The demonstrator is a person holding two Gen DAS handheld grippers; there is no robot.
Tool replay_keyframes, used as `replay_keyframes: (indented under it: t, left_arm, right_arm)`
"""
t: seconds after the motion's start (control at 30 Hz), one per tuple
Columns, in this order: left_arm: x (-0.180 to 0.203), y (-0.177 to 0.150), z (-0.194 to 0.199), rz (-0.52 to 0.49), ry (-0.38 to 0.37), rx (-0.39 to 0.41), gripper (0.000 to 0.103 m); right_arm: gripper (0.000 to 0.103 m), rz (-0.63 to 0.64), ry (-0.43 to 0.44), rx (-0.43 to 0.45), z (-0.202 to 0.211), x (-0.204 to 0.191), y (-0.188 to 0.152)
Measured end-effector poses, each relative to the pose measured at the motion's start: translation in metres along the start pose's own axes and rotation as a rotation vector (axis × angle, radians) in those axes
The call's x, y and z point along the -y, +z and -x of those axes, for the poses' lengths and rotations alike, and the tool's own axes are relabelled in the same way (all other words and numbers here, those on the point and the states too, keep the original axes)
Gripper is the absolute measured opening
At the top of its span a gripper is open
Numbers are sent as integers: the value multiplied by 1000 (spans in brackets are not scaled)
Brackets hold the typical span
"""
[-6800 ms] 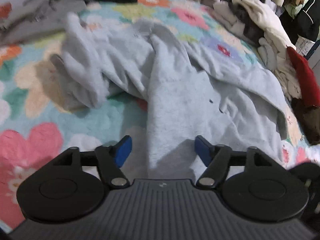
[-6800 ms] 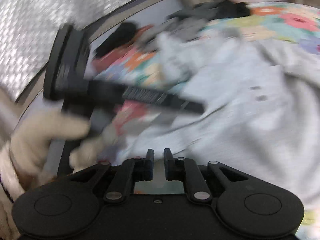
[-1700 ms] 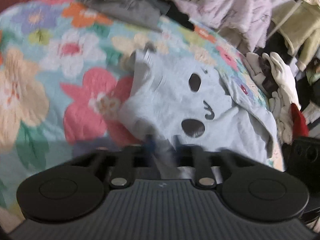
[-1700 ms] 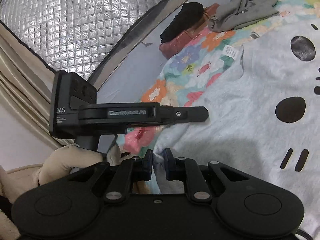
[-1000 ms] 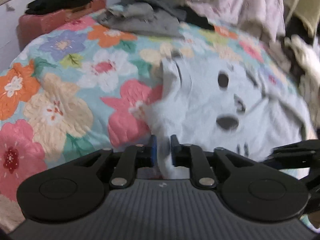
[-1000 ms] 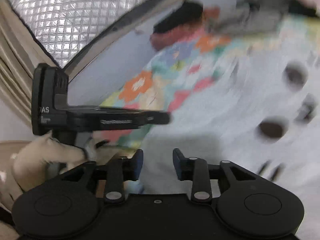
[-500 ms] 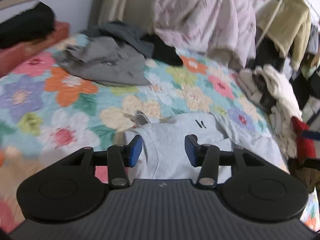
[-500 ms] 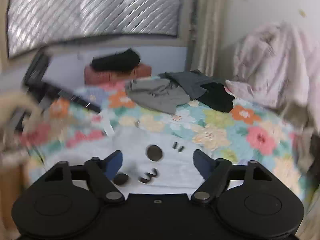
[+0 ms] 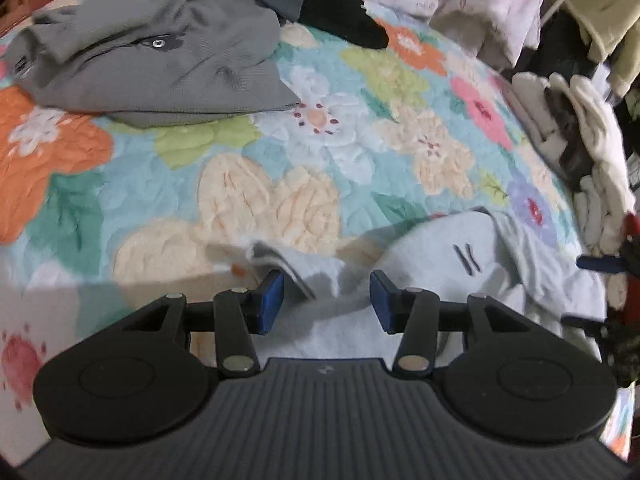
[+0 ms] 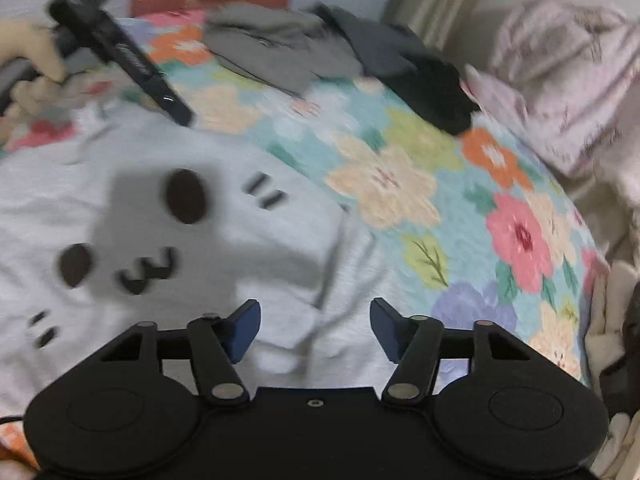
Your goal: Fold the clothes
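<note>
Left wrist view: left gripper [image 9: 326, 298] jaws stand wide apart, nothing clamped; the pale blue sweatshirt [image 9: 440, 248] lies below and toward 3 o'clock on the floral quilt [image 9: 248, 184]. A grey garment [image 9: 160, 60] lies at 11 o'clock.

Right wrist view: right gripper [image 10: 316, 330] jaws are closing, nothing pinched; the sweatshirt [image 10: 248, 248] spreads toward 9 o'clock. A black garment [image 10: 436, 88] lies at 1 o'clock.

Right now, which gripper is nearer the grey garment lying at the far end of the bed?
Left. The left gripper hovers over the pale blue sweatshirt at its edge facing the grey garment. The right gripper is over the sweatshirt's sleeve side, farther back.
</note>
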State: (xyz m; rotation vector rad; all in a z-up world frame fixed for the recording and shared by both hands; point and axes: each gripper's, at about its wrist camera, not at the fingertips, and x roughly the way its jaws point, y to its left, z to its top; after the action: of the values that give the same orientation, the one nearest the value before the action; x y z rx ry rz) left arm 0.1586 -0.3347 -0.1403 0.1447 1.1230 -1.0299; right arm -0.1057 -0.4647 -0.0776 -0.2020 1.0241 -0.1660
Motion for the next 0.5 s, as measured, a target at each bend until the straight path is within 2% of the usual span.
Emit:
replay_keyframes:
  t: [0.1, 0.17, 0.23, 0.3, 0.33, 0.37, 0.4, 0.43, 0.47, 0.5]
  left_arm:
    - [-4, 11, -14, -13, -13, -57, 49]
    - [-2, 11, -21, -38, -10, -78, 55]
    - [1, 10, -27, -56, 1, -90, 55]
    - [5, 8, -25, -81, 9, -76, 45]
    - [7, 8, -25, -95, 13, -68, 23]
    - [9, 7, -24, -108, 17, -60, 11]
    - [13, 5, -22, -127, 9, -52, 11]
    - [16, 3, -20, -148, -1, -44, 10]
    - [20, 1, -18, -169, -11, -35, 9]
    - [28, -1, -15, -227, 15, -26, 9]
  right_arm:
    - [64, -64, 14, -4, -18, 20, 2]
    - [65, -114, 41, -10, -30, 32, 4]
    - [65, -136, 63, -22, -40, 39, 5]
    - [67, -150, 90, -51, -53, 42, 4]
    - [69, -158, 104, -67, -59, 43, 3]
    - [69, -164, 110, -79, -65, 44, 2]
    - [69, -159, 106, -83, -69, 44, 1]
    - [62, -144, 100, -84, -71, 43, -1]
    - [33, -139, 87, -81, -71, 44, -2]
    - [13, -153, 71, -76, -70, 47, -3]
